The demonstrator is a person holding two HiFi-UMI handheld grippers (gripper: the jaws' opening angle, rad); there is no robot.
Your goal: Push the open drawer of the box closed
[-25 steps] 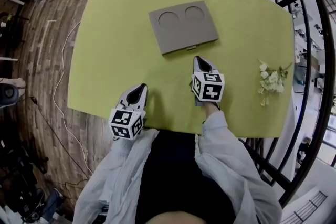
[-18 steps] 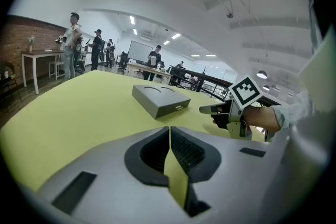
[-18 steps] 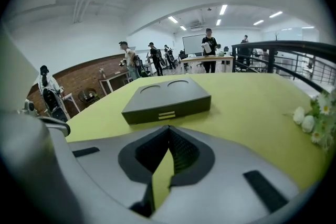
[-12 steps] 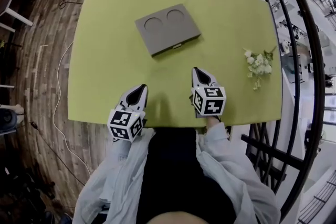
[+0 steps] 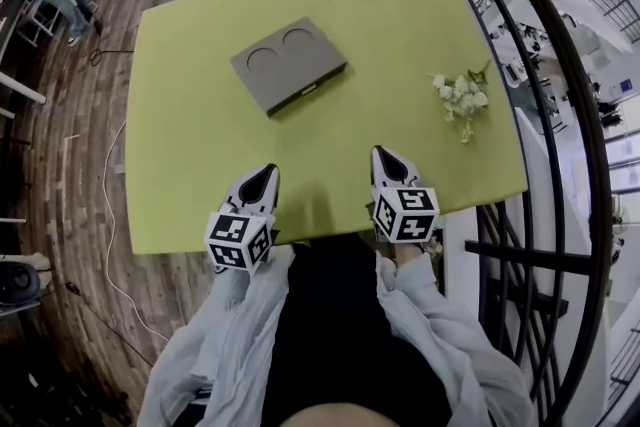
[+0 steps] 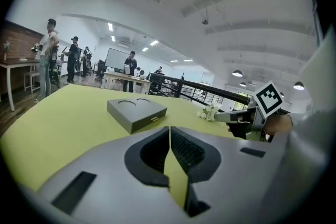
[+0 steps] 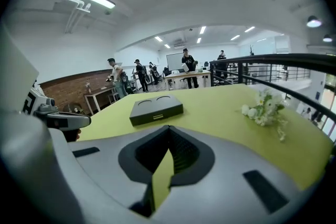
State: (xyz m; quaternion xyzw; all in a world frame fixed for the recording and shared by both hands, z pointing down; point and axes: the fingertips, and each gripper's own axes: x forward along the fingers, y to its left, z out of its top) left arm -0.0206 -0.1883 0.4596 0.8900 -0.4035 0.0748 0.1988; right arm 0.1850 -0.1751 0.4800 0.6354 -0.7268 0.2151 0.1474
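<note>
A flat grey box (image 5: pixel 287 64) with two round recesses in its top lies on the far half of the green table (image 5: pixel 190 135). Its drawer front with a small pale handle (image 5: pixel 308 90) sits flush with the box side. The same box (image 6: pixel 136 113) (image 7: pixel 156 108) shows ahead in both gripper views. My left gripper (image 5: pixel 261 174) is shut and empty near the table's front edge, well short of the box. Beside it at the front right, my right gripper (image 5: pixel 384 156) is also shut and empty.
A small bunch of white flowers (image 5: pixel 459 96) lies on the table's right part. A black metal railing (image 5: pixel 545 95) curves along the right side. The floor around is wood; people and desks stand far off in the room (image 6: pixel 128 68).
Both grippers have drawn back toward the table's front edge; the right one has moved away from the box front. The head view has shifted, so the box sits farther off.
</note>
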